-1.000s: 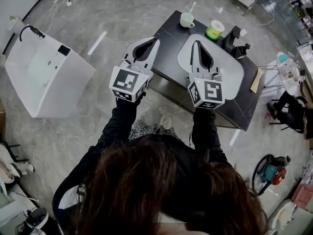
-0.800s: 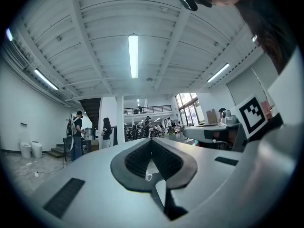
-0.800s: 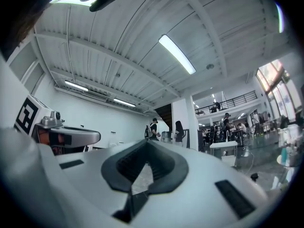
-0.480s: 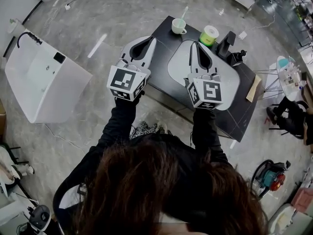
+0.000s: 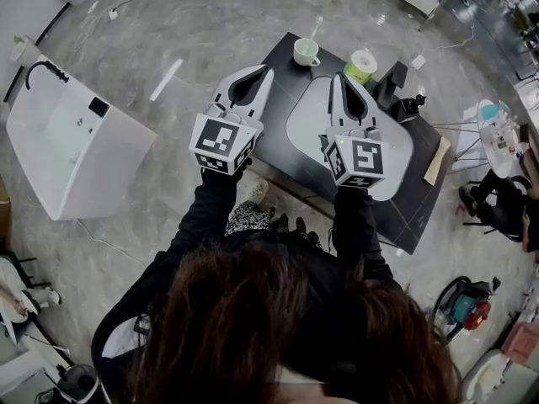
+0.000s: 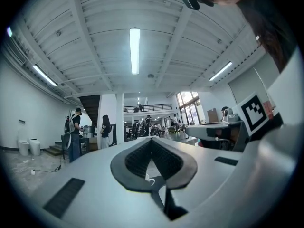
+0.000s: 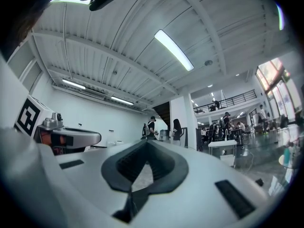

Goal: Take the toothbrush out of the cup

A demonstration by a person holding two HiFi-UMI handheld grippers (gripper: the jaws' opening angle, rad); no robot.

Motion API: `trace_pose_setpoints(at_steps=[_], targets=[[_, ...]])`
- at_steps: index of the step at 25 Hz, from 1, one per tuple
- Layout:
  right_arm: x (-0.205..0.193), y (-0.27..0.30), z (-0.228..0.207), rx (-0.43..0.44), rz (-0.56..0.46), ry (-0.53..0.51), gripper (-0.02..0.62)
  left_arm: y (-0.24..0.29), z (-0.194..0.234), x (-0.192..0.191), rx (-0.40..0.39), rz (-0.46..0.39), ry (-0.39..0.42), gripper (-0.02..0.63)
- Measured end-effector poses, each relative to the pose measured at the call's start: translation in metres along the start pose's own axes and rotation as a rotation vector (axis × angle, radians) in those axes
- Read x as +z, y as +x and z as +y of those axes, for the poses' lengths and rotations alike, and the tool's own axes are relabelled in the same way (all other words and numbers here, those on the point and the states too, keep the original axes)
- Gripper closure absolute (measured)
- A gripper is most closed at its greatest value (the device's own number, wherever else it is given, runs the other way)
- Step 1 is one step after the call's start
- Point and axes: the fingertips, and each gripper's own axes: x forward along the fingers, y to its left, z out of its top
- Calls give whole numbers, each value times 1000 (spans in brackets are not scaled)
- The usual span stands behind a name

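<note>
Both grippers point away from me, almost level, over the near edge of a dark table (image 5: 418, 194). On the left gripper (image 5: 269, 68) (image 6: 151, 139) I see the jaws pressed together at their tips with nothing between them. The right gripper (image 5: 338, 75) (image 7: 146, 142) looks the same: tips touching, nothing held. Each has smooth pale grey shells and ribbed black pads that leave a small diamond-shaped gap behind the closed tips.

Under and between the two grippers lies a smooth white oval basin (image 5: 305, 120), set into the glossy black tabletop. Beyond the tips, at the far corner of the table, stands a white cup (image 5: 303, 53) with a handle on its right. The toothbrush (image 5: 315, 29) is in that cup. It is slim and pale, and its long axis runs nearly upright, with the top end leaning away from me and a little to the right. Just right of the cup is a round green and white pot (image 5: 363, 63), well clear of both grippers. On the grey mottled floor (image 5: 168, 23) to my left is a boxy white tub (image 5: 76, 146).
</note>
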Motion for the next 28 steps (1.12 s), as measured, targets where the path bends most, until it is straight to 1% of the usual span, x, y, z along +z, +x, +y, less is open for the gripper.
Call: trace_pose_setpoints(at_steps=[4,12,16,20,23,28], targets=[[-4,22,-5,-23,9,-11,595,22,17,-5,-27,-3,-6,601],[-19,83,-26,-95,34,-23,595,77,59,-18,-107,4,-13,600],[-27,112,-30,-111,45,-21,594,96,81,-28,-124,11,-21,600],[-42,134,-36,-133,61,-20,595,114,98,-41,-140,21,-34,600],[-51,149,-35,-135,81,-1,595,124,108,-50,-155,34,-45,600],[-75,168,-48,-149,105,-13,594,145,120,-65,-178,49,-57,600]])
